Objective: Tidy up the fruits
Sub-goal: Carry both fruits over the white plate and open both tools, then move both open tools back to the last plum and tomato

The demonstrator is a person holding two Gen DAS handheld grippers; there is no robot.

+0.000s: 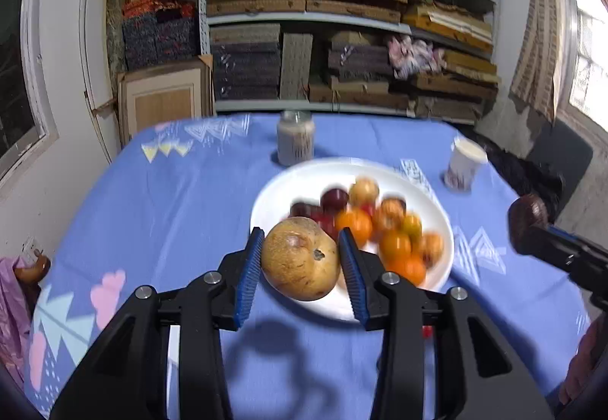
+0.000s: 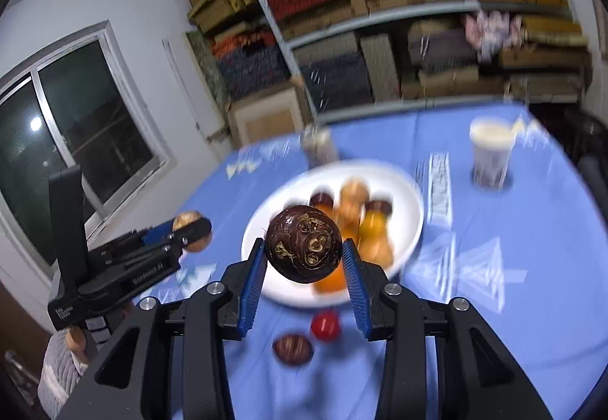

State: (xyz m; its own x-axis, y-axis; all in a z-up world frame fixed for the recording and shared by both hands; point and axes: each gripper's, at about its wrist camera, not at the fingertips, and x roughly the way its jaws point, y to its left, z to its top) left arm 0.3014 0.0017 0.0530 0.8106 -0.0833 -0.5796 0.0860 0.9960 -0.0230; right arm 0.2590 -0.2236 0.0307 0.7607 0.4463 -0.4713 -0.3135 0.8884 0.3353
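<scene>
My left gripper point(image 1: 301, 260) is shut on a large tan-yellow fruit point(image 1: 300, 258) and holds it above the near rim of the white plate point(image 1: 281, 188). The plate holds several oranges point(image 1: 395, 243) and dark red fruits point(image 1: 334, 199). My right gripper point(image 2: 304, 255) is shut on a dark brown round fruit point(image 2: 303, 243) held above the plate point(image 2: 266, 230). The dark fruit and right gripper also show at the right edge of the left wrist view point(image 1: 526, 226). A small red fruit point(image 2: 325, 325) and a dark brown fruit point(image 2: 292, 349) lie on the blue cloth below the plate.
A glass jar point(image 1: 295, 137) stands behind the plate and a paper cup point(image 1: 464, 161) at the back right. The blue patterned tablecloth point(image 1: 171, 199) covers the table. Shelves stacked with boxes point(image 1: 342, 21) stand behind, with a window point(image 2: 76, 139) at left.
</scene>
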